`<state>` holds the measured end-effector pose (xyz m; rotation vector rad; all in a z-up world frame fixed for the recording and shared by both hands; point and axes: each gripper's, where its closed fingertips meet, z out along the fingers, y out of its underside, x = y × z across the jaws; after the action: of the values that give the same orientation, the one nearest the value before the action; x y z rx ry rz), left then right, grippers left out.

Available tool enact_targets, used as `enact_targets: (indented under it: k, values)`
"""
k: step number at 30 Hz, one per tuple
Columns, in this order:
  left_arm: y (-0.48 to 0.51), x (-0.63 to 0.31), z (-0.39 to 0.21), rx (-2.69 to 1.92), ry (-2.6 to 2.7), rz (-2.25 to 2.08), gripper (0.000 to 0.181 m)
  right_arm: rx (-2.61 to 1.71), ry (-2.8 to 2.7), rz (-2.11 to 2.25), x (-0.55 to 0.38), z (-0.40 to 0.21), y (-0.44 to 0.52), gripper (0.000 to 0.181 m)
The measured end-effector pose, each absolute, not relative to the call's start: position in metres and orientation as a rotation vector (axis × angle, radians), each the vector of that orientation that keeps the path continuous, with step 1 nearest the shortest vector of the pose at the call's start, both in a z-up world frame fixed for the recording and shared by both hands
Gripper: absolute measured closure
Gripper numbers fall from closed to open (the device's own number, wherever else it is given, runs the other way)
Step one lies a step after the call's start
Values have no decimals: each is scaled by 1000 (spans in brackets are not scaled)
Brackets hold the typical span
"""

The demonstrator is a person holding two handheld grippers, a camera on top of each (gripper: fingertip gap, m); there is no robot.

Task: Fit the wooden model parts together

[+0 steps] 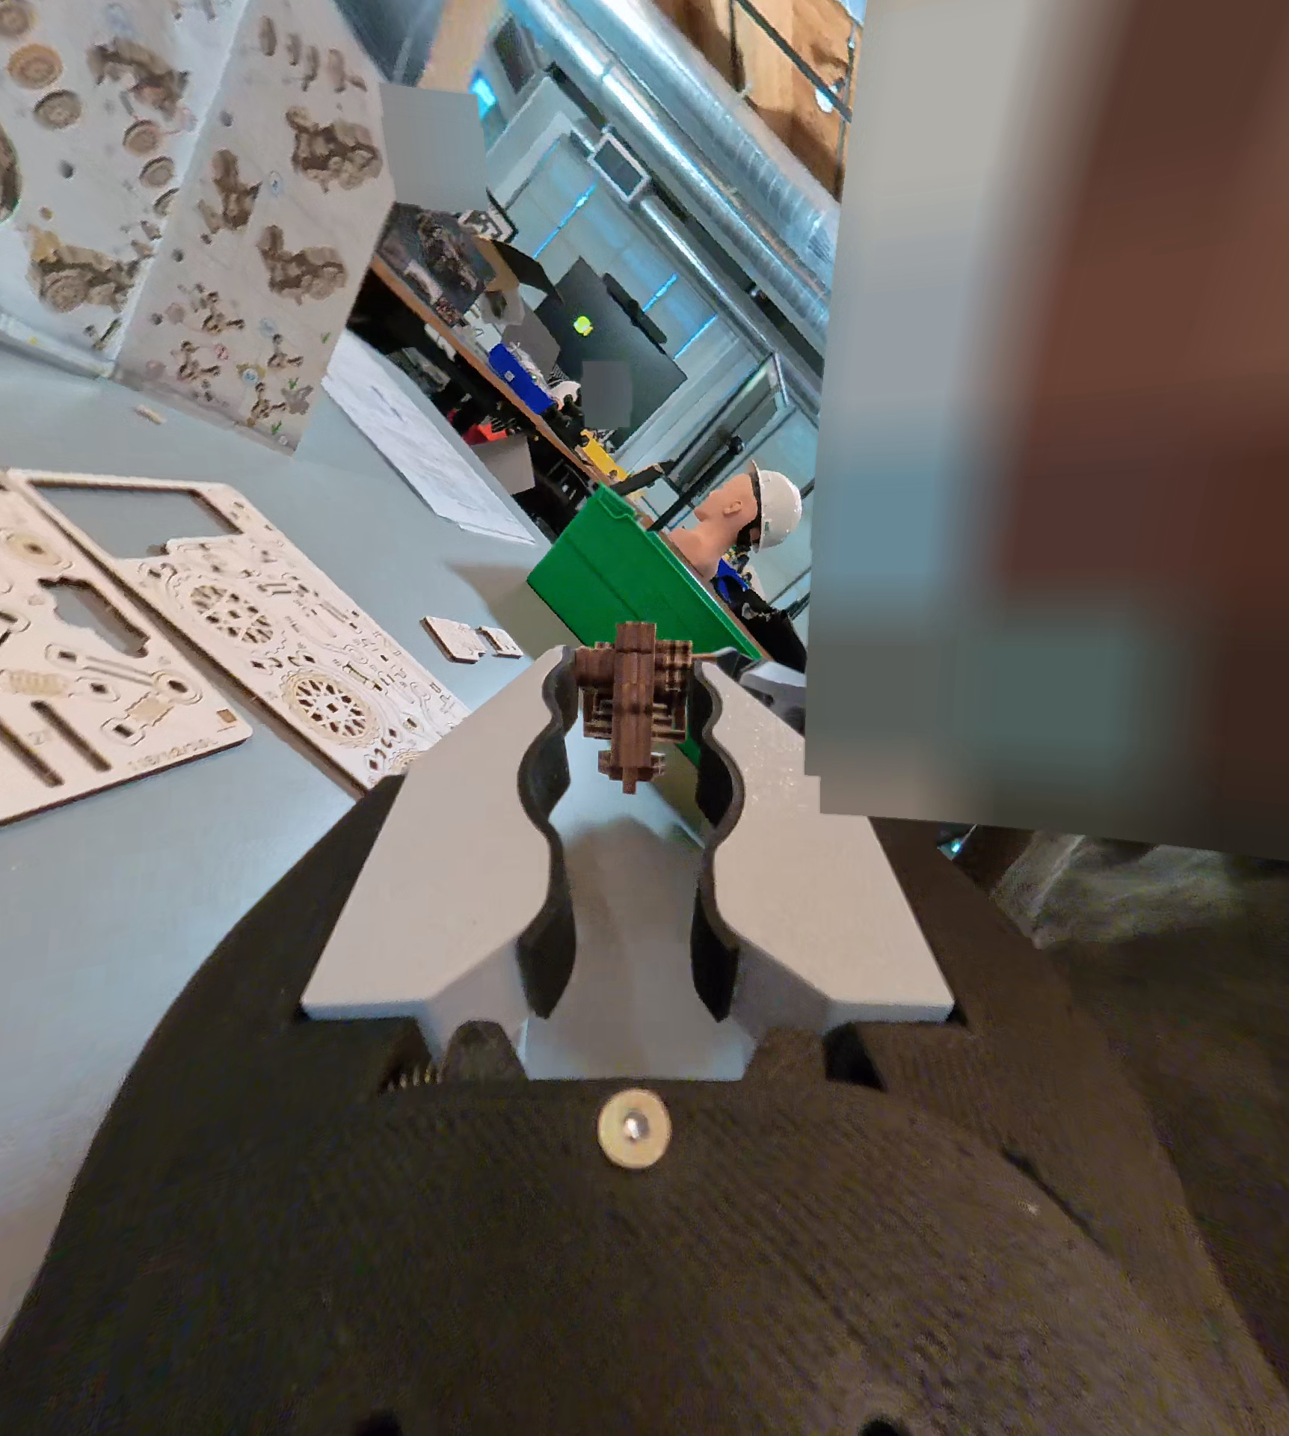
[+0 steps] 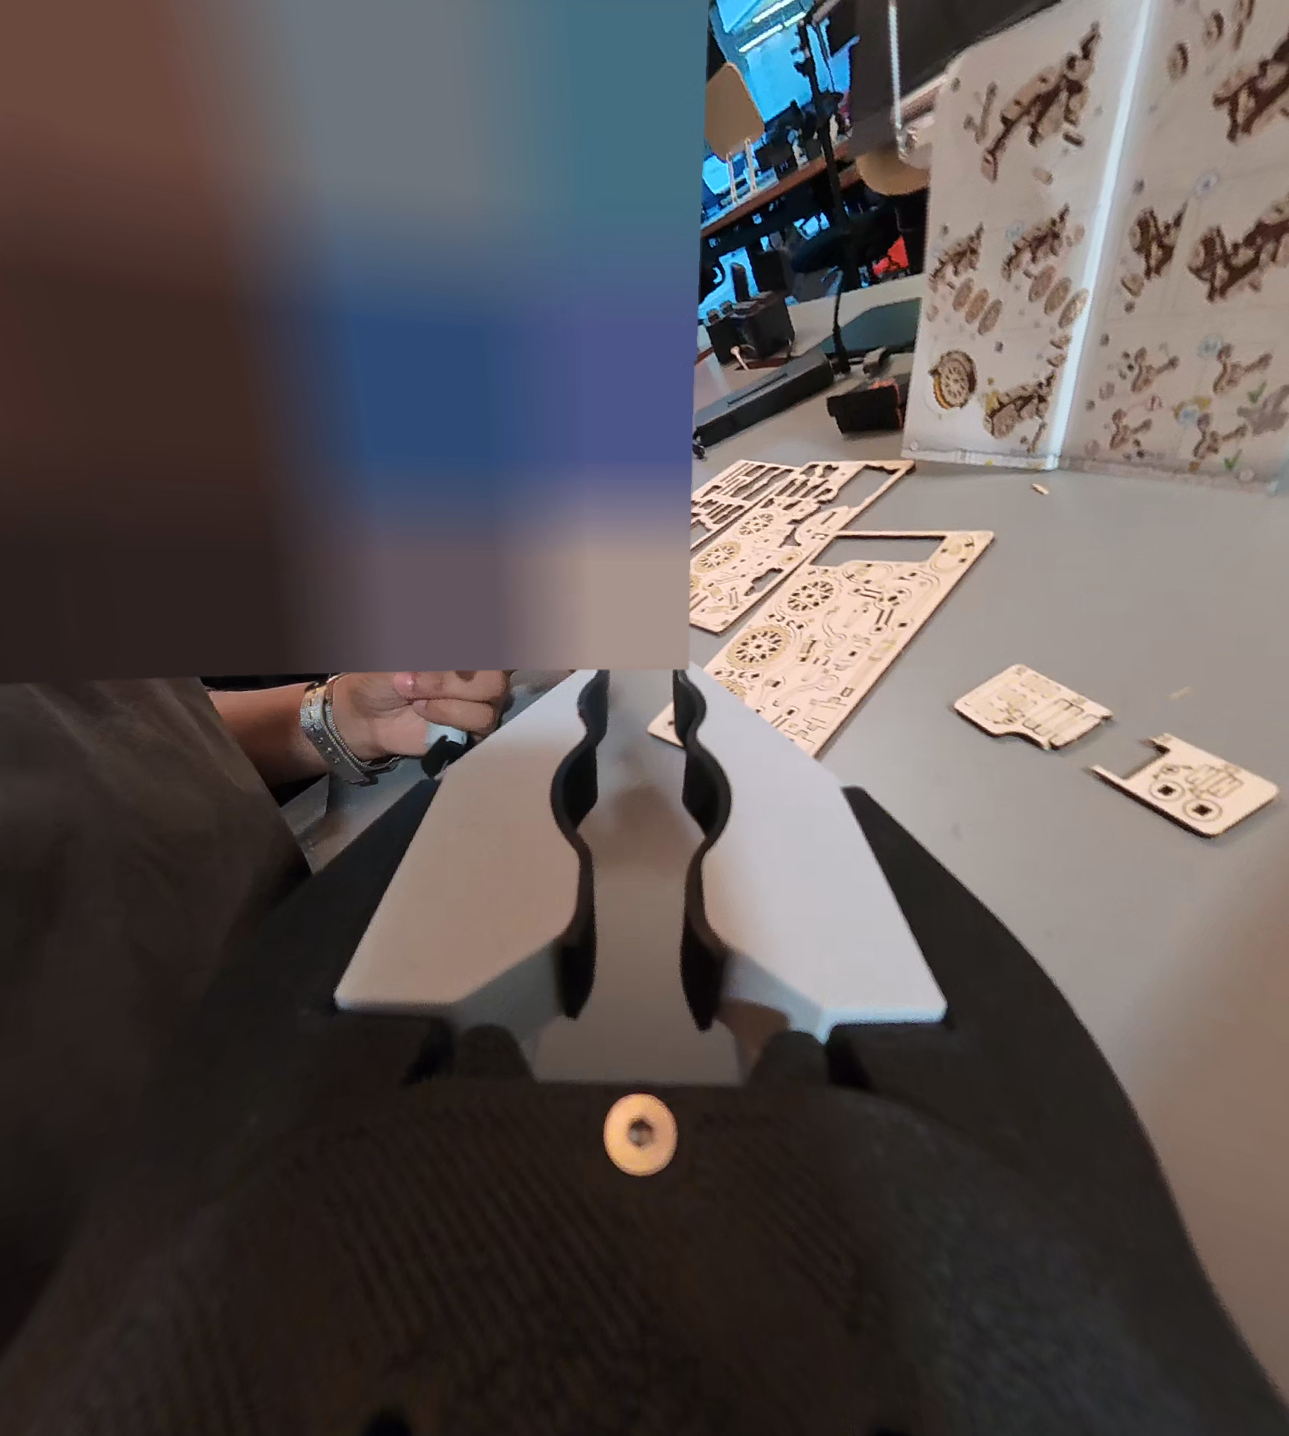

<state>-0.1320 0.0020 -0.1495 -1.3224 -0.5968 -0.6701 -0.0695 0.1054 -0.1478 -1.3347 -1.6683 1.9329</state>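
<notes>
My left gripper (image 1: 634, 676) is shut on a small dark-brown wooden assembly (image 1: 630, 699) and holds it off the grey table (image 1: 82, 971), pinched between the fingertips. My right gripper (image 2: 641, 684) hovers above the table with its jaws a narrow gap apart. Nothing shows between them, and the tips meet a blurred patch. Two laser-cut wooden part sheets lie on the table, one nearer (image 2: 843, 622) and one farther (image 2: 766, 528). They also show in the left wrist view (image 1: 276, 614). Two small broken-off sheet pieces lie apart, one (image 2: 1030, 707) beside the other (image 2: 1185, 785).
A folded instruction sheet stands upright at the back (image 2: 1138, 256), also in the left wrist view (image 1: 237, 217). A hand with a bracelet (image 2: 424, 715) is left of my right gripper. A green bin (image 1: 610, 575) and a helmeted dummy (image 1: 750, 513) lie beyond the table edge.
</notes>
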Motion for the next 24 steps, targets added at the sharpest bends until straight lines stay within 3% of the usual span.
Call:
enact_targets:
  k: [16,24]
  values:
    - [3,-86,-133,-1447,-243,-398,156,-1140,-1753,1883,-48,-133,73,167]
    - [15,-70,-151,-1607,-294,-312,156,-806,-1835,1380,-43,-140,44,166]
